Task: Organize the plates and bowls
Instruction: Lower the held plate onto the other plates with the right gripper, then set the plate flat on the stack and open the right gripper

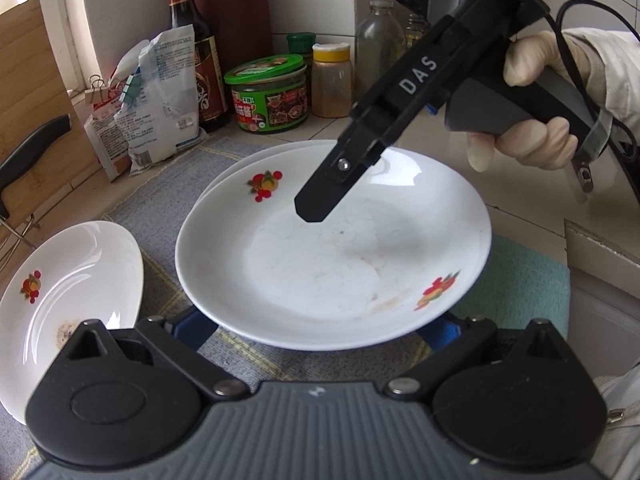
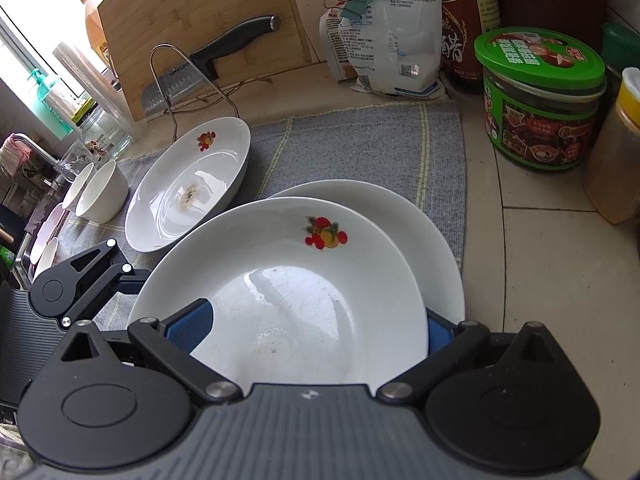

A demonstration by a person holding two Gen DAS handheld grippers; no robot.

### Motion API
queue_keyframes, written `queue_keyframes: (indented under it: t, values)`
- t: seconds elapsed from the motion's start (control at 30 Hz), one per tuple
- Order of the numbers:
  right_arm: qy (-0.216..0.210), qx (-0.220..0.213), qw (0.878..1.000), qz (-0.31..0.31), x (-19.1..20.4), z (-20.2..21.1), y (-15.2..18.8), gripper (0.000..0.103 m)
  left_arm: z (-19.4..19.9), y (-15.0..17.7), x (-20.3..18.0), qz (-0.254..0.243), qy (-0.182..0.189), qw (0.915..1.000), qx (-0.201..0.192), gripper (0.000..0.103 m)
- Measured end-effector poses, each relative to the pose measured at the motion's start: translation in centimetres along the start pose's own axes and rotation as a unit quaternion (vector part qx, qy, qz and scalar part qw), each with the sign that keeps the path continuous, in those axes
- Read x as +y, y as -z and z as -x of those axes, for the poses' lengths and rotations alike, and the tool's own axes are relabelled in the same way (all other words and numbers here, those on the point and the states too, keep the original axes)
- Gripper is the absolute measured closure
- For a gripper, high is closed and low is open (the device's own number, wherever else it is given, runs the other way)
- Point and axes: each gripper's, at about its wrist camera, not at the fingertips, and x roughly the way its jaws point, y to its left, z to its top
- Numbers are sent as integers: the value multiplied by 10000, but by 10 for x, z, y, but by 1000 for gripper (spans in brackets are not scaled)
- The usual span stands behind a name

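A white plate with fruit prints [image 1: 328, 248] lies on another white plate [image 1: 240, 168] on a grey mat [image 1: 168, 184]. My left gripper [image 1: 320, 328] is open, its blue pads under the top plate's near rim. My right gripper [image 1: 308, 208] hovers over the plate's far side; in its own view [image 2: 308, 328] the blue pads stand wide either side of the top plate [image 2: 288, 280], above the lower plate [image 2: 420, 216]. A third fruit-print plate [image 1: 68, 300], also seen in the right wrist view [image 2: 188, 184], lies to the left. Small white bowls [image 2: 100, 192] stand further left.
Behind the mat stand a green-lidded jar [image 1: 268, 92], a yellow-lidded spice jar [image 1: 332, 80], a dark sauce bottle [image 1: 192, 48], food bags [image 1: 160, 100] and a wooden board with a knife [image 2: 224, 48]. A teal cloth [image 1: 528, 280] lies right.
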Motion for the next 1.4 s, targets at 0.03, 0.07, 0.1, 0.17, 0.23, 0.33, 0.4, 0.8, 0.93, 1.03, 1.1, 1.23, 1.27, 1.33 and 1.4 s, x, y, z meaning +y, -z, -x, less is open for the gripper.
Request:
queue_keyframes:
  t: [0.03, 0.07, 0.1, 0.17, 0.23, 0.33, 0.4, 0.8, 0.93, 1.03, 1.1, 1.23, 1.27, 1.33, 1.4]
  values:
    - [8, 1, 10000, -9, 0, 0, 0, 0, 0, 1, 1, -3, -10, 10000, -14, 1]
    - [19, -1, 10000, -15, 0, 0, 0, 0, 1, 1, 1, -4, -17, 10000, -26, 1]
    - [31, -5, 10000, -24, 0, 1, 0, 0, 1, 2, 2, -15, -37, 10000, -50, 1]
    - [55, -17, 10000, -39, 0, 1, 1, 0, 3, 3, 2, -52, -70, 9999, -68, 1]
    - [92, -23, 9999, -52, 0, 2, 1, 0, 4, 5, 3, -57, -94, 9999, -86, 1]
    - [139, -45, 9998, -94, -2, 4, 2, 0, 4, 7, 5, -39, -104, 9999, -101, 1]
    - [122, -69, 9998, -162, -3, 6, 3, 0, 4, 7, 5, -51, -112, 9999, -112, 1]
    - [396, -53, 9989, -259, 4, 12, 6, 0, 8, 8, 8, 8, -113, 9998, -186, 1]
    - [472, -77, 9983, -338, 5, 15, 7, 0, 10, 10, 9, 44, -108, 9997, -223, 1]
    - [561, -84, 9978, -340, 8, 16, 8, 0, 9, 10, 10, 59, -81, 9997, -237, 1]
    - [613, -88, 9974, -360, 9, 17, 8, 0, 10, 10, 11, 84, -66, 9996, -244, 0]
    - [724, -117, 9964, -425, 12, 21, 8, 0, 10, 10, 12, 183, -60, 9995, -233, 1]
    - [753, -127, 9961, -449, 12, 22, 9, 0, 10, 10, 12, 182, -57, 9995, -237, 1]
    - [832, -147, 9953, -479, 14, 23, 9, 0, 10, 10, 12, 175, -62, 9995, -248, 1]
    - [913, -161, 9945, -494, 16, 24, 10, 0, 11, 10, 11, 173, -86, 9995, -246, 1]
